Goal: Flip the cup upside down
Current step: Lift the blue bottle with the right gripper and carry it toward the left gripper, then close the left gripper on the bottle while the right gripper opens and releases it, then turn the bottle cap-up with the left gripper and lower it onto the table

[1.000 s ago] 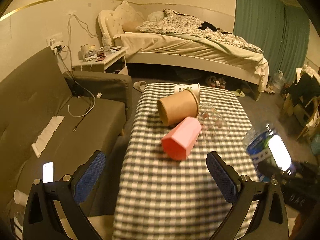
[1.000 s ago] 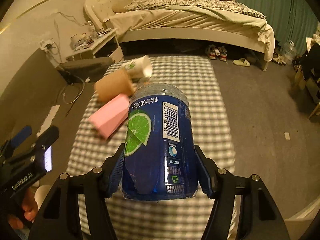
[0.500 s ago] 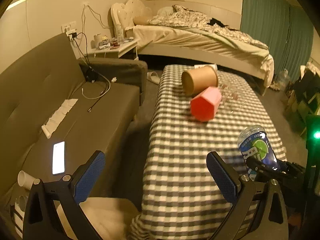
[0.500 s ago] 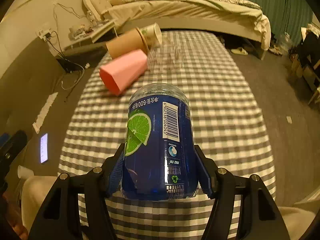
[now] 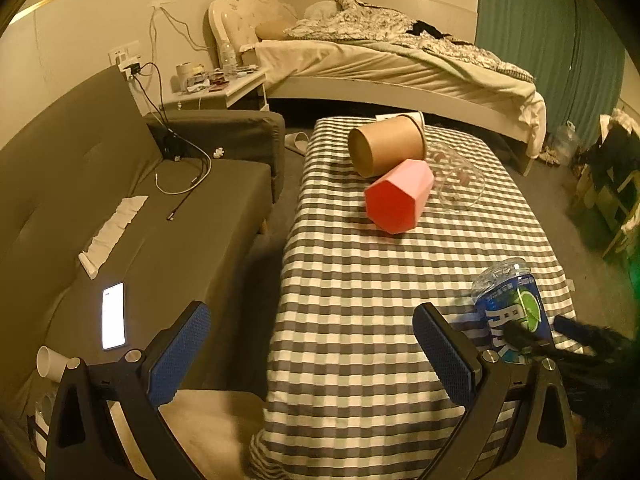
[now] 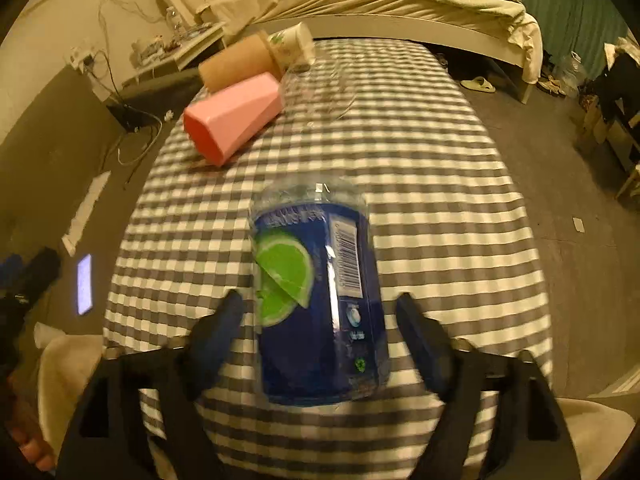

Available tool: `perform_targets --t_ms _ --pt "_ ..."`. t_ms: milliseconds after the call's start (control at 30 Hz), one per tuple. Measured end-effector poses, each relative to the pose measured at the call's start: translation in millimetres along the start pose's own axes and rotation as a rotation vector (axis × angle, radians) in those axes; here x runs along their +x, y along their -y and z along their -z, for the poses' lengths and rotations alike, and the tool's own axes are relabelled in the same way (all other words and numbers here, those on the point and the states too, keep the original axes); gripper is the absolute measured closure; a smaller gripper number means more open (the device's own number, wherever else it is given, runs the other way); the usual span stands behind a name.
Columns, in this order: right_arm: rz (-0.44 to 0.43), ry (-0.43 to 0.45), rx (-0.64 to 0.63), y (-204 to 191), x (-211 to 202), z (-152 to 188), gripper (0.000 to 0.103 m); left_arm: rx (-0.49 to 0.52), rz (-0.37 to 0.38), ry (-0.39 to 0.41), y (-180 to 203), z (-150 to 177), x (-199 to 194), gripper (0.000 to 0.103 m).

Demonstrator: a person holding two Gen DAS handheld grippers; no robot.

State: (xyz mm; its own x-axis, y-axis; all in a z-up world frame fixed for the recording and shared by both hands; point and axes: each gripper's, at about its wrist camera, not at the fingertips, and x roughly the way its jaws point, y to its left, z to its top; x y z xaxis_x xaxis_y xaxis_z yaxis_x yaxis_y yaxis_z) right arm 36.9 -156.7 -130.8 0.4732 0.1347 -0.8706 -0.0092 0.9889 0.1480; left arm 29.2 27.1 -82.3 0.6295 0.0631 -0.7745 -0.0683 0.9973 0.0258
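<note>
Cup (image 6: 320, 304) — between parted fingers (image 6: 218, 332).

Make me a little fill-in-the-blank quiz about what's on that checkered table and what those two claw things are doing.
1. The pink cup lies on its ____ on the checkered tablecloth.
2. The cut-off bottle cup between the right gripper fingers has a ____ slice on its blue label.
3. The left gripper is open and holds ____.
4. The brown paper cup touches the ____ cup.

Missing words: side; lime; nothing; pink
</note>
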Motion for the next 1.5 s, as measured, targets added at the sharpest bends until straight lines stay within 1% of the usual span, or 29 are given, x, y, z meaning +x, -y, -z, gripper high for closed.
perform_targets --t_ms 67,100,133,267,300,367,433,600,667,767,900,1067,1133,1200,1267,1300,1333,1367,1400,1500 --pt "-0.025 0.028 0.015 11 -17 -6 0.015 -0.001 0.016 -0.009 9 -4 0 0.000" --pt "-0.028 0.038 0.017 17 -25 -9 0.011 -0.001 0.025 -0.016 15 -6 0 0.000" --pt "-0.023 0.048 0.015 23 -33 -13 0.009 0.001 0.034 -0.023 23 -9 0 0.000" --pt "0.036 0.060 -0.008 49 -57 -28 0.005 0.020 0.070 -0.047 54 -19 -2 0.000" --pt "0.049 0.060 -0.014 56 -61 -31 0.004 0.023 0.080 -0.051 59 -21 -2 0.000" --pt "0.067 0.063 -0.025 68 -67 -34 0.000 0.022 0.124 -0.059 74 -28 -2 0.000" --pt "0.083 0.066 -0.035 79 -70 -36 0.000 0.024 0.135 -0.068 86 -33 0 0.000" --pt "0.109 0.062 -0.026 110 -64 -36 0.000 0.080 0.110 -0.124 117 -40 17 0.000" --pt "0.109 0.060 -0.004 119 -59 -35 0.000 0.108 0.097 -0.163 131 -42 28 0.000" --pt "0.102 0.049 0.025 133 -51 -33 0.000 0.140 0.111 -0.215 148 -42 46 0.000" --pt "0.098 0.037 0.068 150 -43 -32 0.000 0.185 0.109 -0.290 166 -41 71 0.000" --pt "0.088 0.031 0.092 158 -35 -31 0.000 0.180 0.127 -0.399 171 -38 100 0.000" --pt "0.086 0.035 0.098 157 -33 -31 0.000 0.180 0.118 -0.444 169 -39 108 0.000" --pt "0.082 0.033 0.104 157 -30 -31 0.000 0.186 0.115 -0.471 167 -39 112 0.001" --pt "0.081 0.031 0.103 155 -29 -31 0.000 0.181 0.137 -0.509 163 -38 116 0.004" --pt "0.079 0.034 0.102 155 -28 -31 0.000 0.175 0.157 -0.532 161 -38 118 0.013" --pt "0.077 0.036 0.103 154 -28 -31 0.000 0.170 0.171 -0.551 160 -38 120 0.028" --pt "0.075 0.038 0.103 154 -28 -32 0.000 0.169 0.176 -0.573 160 -38 122 0.028" --pt "0.075 0.041 0.105 154 -29 -32 0.000 0.171 0.177 -0.574 159 -39 121 0.028" --pt "0.077 0.053 0.109 153 -33 -32 0.000 0.187 0.188 -0.557 160 -43 116 0.028"
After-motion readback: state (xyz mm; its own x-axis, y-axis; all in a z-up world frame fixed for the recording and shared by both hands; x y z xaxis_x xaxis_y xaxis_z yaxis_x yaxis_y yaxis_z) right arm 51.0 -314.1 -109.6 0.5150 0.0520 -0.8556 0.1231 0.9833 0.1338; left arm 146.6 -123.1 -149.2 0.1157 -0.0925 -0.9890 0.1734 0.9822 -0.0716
